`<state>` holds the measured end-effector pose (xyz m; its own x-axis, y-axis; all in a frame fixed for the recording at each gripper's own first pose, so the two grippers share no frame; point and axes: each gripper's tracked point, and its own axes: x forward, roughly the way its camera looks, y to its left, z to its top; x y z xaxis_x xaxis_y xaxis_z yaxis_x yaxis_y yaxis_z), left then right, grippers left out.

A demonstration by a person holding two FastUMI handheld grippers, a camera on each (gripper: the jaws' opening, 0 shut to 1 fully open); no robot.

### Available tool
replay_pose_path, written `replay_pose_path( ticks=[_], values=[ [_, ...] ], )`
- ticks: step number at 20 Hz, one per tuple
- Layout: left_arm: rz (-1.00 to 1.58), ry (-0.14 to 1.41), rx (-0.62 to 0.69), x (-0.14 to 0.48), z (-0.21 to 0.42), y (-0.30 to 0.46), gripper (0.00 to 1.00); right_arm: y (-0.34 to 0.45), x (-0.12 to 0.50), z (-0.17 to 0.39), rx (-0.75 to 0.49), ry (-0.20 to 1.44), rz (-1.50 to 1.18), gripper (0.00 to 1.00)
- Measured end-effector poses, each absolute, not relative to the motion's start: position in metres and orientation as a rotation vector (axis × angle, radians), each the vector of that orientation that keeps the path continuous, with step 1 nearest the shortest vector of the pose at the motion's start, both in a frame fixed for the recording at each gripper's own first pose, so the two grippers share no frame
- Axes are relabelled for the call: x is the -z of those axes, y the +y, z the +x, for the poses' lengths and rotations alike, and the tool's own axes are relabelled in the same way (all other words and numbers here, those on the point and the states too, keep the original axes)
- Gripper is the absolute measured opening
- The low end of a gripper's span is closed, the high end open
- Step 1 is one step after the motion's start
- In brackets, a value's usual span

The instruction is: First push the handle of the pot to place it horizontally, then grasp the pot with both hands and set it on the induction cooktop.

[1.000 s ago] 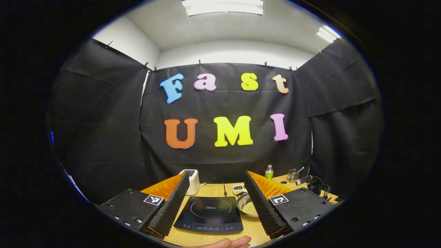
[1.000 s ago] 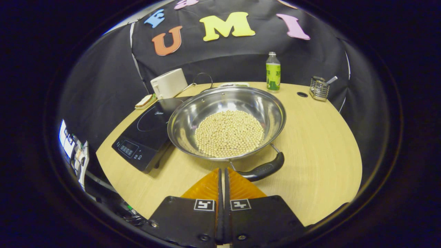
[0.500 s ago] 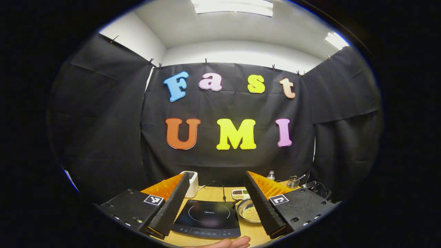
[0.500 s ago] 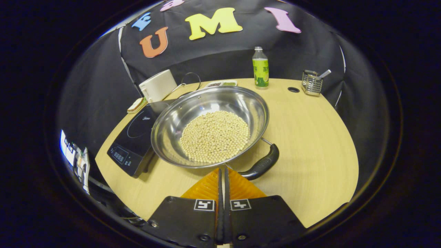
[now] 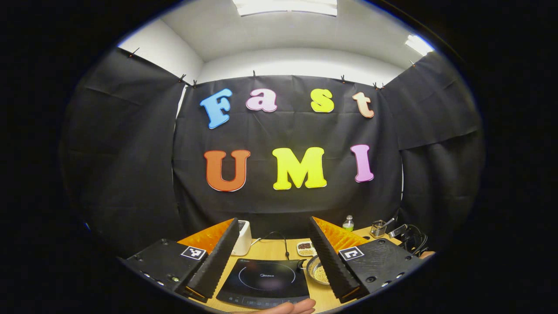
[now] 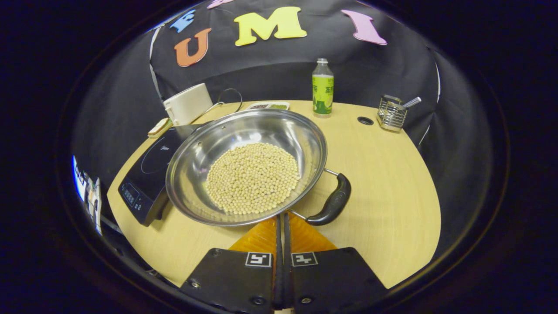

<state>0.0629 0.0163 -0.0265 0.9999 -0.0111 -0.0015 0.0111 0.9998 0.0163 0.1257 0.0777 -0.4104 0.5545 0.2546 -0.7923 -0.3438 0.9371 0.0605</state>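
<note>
Since a second ago the steel pot [image 6: 246, 165] of pale beans has swung, its black handle [image 6: 332, 204] now pointing to the near right, its left rim over the induction cooktop [image 6: 146, 174]. The right tool [image 6: 281, 222] stays closed, empty, its tips at the pot's near rim. The left tool [image 5: 273, 257] hangs wide apart, high above the cooktop. The wooden table [image 6: 383, 183] carries a green bottle [image 6: 322, 89], wire basket [image 6: 392, 114] and white appliance [image 6: 187, 104].
</note>
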Motion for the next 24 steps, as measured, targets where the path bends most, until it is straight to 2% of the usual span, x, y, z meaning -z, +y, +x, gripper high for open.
replay_pose_path(
  ticks=[4,5,6,14,24],
  values=[
    [0.012,0.046,0.041,0.044,0.085,0.004,0.95,0.068,0.413,0.144,-0.337,0.92,-0.082,0.04],
    [0.007,0.052,0.041,0.047,0.09,0.003,0.95,0.066,0.414,0.147,-0.335,0.924,-0.072,0.01],
    [0.003,0.06,0.04,0.049,0.095,0.002,0.95,0.064,0.413,0.151,-0.331,0.924,-0.066,0.04],
    [0.006,0.162,0.043,0.09,0.124,-0.015,0.95,0.049,0.415,0.179,-0.317,0.94,0.001,0.04],
    [-0.064,0.386,0.109,0.185,0.153,-0.053,0.95,0.037,0.393,0.198,-0.294,0.834,0.044,0.04]
  ],
)
